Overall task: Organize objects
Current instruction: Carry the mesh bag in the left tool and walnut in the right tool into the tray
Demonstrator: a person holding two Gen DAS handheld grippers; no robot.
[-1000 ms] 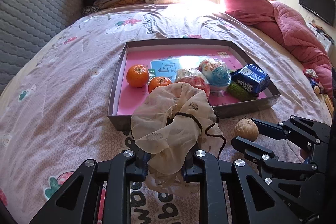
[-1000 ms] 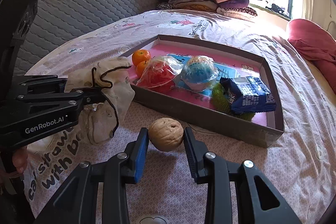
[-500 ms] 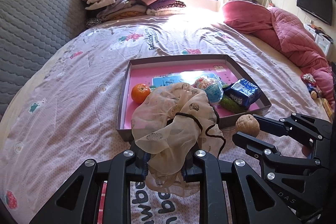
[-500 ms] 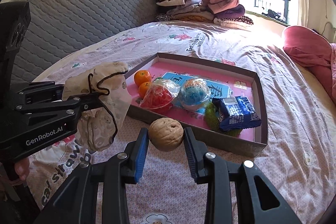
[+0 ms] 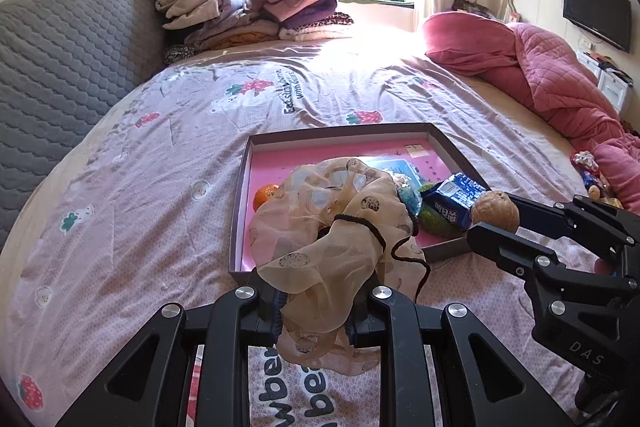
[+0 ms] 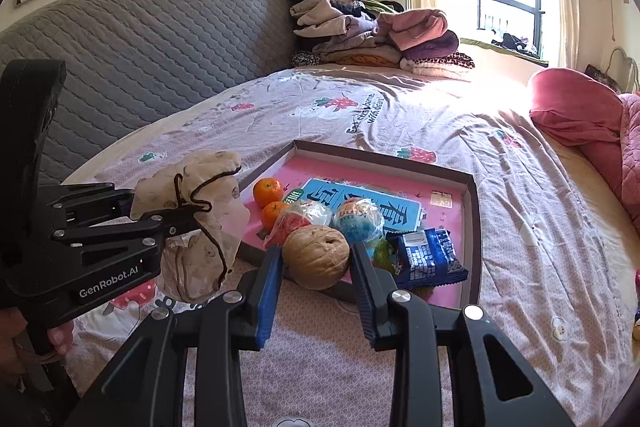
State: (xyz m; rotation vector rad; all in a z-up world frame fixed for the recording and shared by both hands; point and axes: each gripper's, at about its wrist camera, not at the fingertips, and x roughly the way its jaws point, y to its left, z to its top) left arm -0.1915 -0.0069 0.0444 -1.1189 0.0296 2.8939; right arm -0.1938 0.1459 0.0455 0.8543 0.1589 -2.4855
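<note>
At far left I see the grey quilted headboard bounding the bed, whose patterned sheet lies bare between that edge and the tray. My left gripper has its jaws clamped on a sheer beige pouch, printed with dark spots and looped by a black drawstring; the pouch hangs above the sheet just before the tray's near left corner. The shallow tray, dark-walled with a pink floor, sits mid-bed. It holds two oranges at its left, a blue printed card, a red item in clear wrap, a blue-white ball and a blue snack packet toward the right. My right gripper has its jaws clamped on a walnut, tan and wrinkled, held above the tray's near wall. Further right, open sheet runs to a pink quilt at the bed's edge.
</note>
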